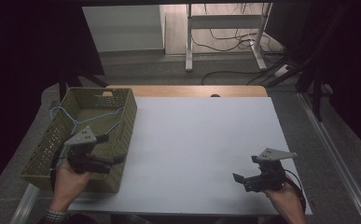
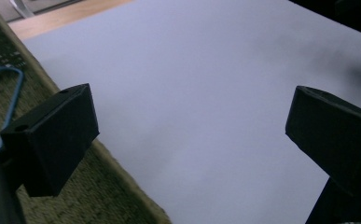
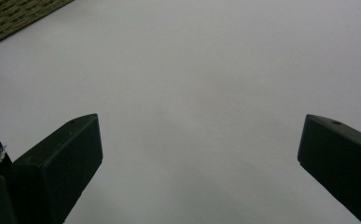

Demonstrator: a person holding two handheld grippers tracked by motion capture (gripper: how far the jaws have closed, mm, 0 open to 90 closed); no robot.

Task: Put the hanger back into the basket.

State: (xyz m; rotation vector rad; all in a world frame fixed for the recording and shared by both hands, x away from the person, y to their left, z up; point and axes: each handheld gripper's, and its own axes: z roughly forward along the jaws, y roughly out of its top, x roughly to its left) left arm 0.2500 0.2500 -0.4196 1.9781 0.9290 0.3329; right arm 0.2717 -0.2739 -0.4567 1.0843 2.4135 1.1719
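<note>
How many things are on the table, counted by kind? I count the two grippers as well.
Woven basket: 1
Blue wire hanger in the basket: 1
Grippers, left gripper and right gripper, both open and empty: 2
Total: 4

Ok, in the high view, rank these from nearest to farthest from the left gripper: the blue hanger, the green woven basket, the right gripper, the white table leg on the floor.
1. Green woven basket: the left gripper hangs over its near right wall.
2. Blue hanger: inside the basket, just beyond the gripper.
3. Right gripper: across the white sheet, near right.
4. White table leg: on the floor beyond the table.
</note>
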